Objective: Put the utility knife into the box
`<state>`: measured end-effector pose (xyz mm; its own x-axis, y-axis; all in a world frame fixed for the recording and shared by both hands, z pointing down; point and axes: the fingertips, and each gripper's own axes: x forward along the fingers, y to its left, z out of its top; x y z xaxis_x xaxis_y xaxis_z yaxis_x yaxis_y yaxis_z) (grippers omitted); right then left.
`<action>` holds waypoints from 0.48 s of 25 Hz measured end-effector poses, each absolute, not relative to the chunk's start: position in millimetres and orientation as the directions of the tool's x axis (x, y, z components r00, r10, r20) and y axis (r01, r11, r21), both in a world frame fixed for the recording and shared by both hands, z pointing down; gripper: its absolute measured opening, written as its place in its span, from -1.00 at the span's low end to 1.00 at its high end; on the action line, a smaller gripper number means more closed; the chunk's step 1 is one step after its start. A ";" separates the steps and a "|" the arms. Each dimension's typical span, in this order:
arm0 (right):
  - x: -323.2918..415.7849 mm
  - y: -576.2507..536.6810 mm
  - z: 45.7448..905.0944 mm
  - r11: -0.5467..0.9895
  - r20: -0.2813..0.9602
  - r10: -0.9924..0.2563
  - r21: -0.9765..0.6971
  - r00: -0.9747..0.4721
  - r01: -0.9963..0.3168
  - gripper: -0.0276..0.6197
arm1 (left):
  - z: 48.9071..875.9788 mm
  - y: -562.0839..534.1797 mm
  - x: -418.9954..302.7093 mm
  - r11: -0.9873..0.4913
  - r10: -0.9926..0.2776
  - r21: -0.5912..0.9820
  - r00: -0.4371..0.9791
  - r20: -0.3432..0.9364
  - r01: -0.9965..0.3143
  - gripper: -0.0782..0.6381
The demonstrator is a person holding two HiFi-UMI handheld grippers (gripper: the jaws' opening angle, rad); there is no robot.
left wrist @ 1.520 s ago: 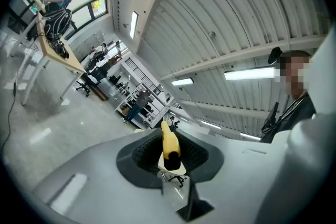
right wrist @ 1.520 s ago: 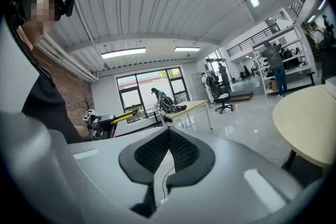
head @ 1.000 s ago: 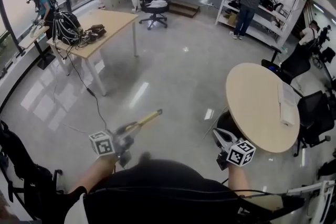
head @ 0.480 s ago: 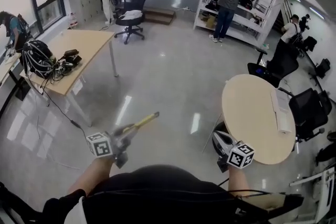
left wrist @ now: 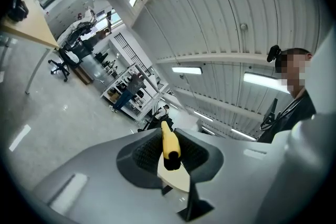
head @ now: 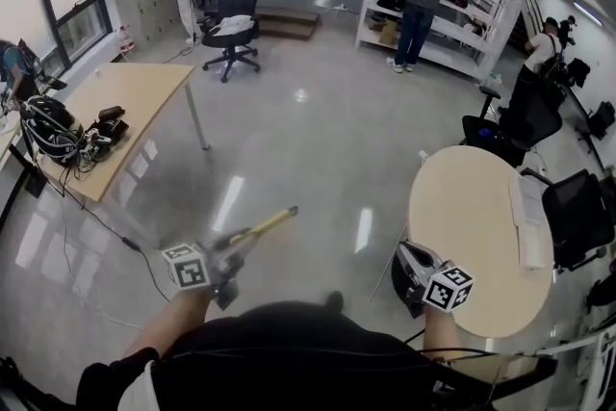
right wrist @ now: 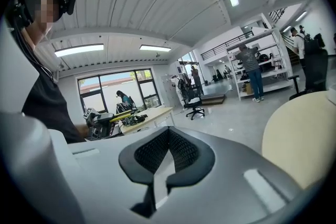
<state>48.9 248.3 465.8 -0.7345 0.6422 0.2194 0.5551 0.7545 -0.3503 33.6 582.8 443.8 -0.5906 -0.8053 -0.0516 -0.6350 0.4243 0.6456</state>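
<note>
Left claw (head: 233, 248) closed on the yellow utility knife (head: 264, 223), which projects forward, held level above the floor (head: 318, 130). Right claw (head: 411, 257) closed, nothing between its jaws, beside the round worktop (head: 472, 207). Farther left, a rectangular worktop (head: 135, 96) carries cables.

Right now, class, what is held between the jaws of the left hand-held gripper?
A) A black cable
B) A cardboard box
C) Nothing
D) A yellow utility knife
D: in the left gripper view, the left hand-held gripper has its jaws closed on the yellow utility knife, which sticks out ahead of them.
</note>
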 end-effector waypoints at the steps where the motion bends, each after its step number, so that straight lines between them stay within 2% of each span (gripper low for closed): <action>1: 27.8 239.1 465.0 0.744 0.206 0.653 -0.354 -0.729 0.567 -0.87 | 444.0 573.7 15.7 0.435 -0.797 0.643 -0.602 -0.052 -0.631 -0.59; 6: -73.6 176.5 461.2 0.697 0.183 0.703 -0.369 -0.687 0.615 -0.87 | 430.2 506.6 -71.7 0.475 -0.744 0.670 -0.667 -0.041 -0.571 -0.59; 12: -160.8 80.9 450.9 0.715 0.154 0.681 -0.356 -0.716 0.602 -0.87 | 401.5 410.1 -164.6 0.467 -0.766 0.634 -0.640 -0.059 -0.617 -0.59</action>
